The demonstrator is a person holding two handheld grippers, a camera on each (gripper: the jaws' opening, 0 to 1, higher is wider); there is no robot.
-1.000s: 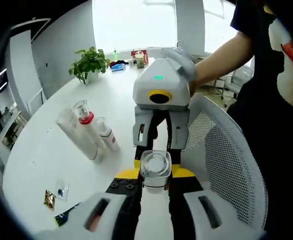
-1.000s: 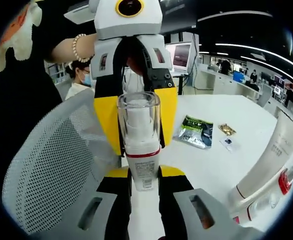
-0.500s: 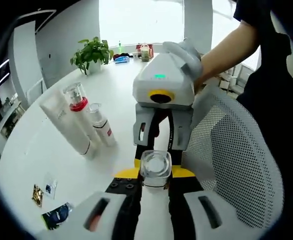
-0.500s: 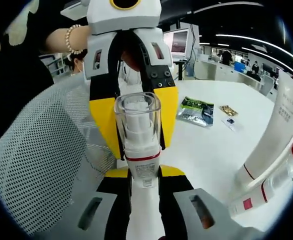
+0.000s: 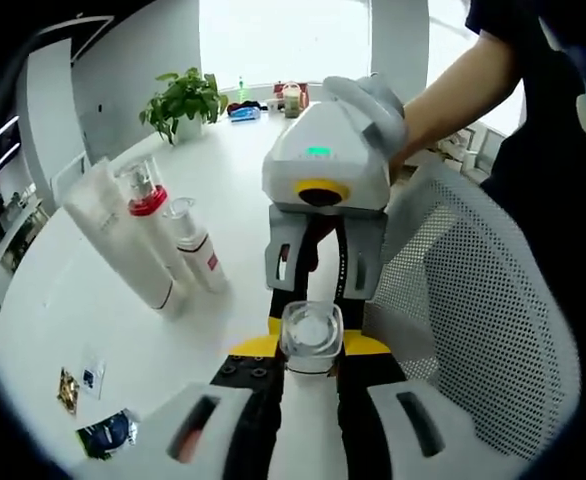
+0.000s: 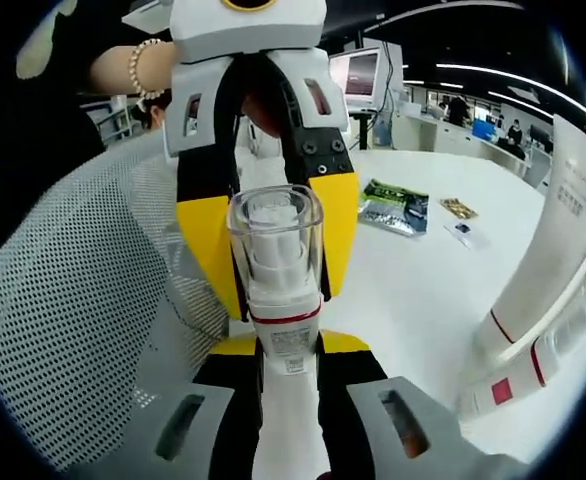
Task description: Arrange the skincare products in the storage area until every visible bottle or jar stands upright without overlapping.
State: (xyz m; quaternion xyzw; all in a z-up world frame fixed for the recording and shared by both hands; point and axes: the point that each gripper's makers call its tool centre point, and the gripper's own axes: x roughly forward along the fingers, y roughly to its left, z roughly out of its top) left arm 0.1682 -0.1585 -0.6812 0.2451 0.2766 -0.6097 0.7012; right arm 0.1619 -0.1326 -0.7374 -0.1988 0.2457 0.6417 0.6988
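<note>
White, yellow, red and clear plastic on a white table

At the centre of the right gripper view the bottle (image 6: 283,300) is white with a clear cap and a red band; behind it the left gripper (image 6: 263,200) is white, black and yellow. In the left gripper view the right gripper (image 5: 323,215) is white with a yellow ring and green light; left of centre stand a white tube (image 5: 118,235) and two white bottles, red-collared (image 5: 153,230) and red-labelled (image 5: 198,255). The chair (image 5: 483,300) is white mesh, the table (image 5: 83,300) white, the plant (image 5: 185,98) at upper left green.

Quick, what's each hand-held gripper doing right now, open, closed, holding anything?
Left hand-held gripper: closed on the clear-capped bottle.
Right hand-held gripper: closed on that same bottle, from the opposite end.
</note>
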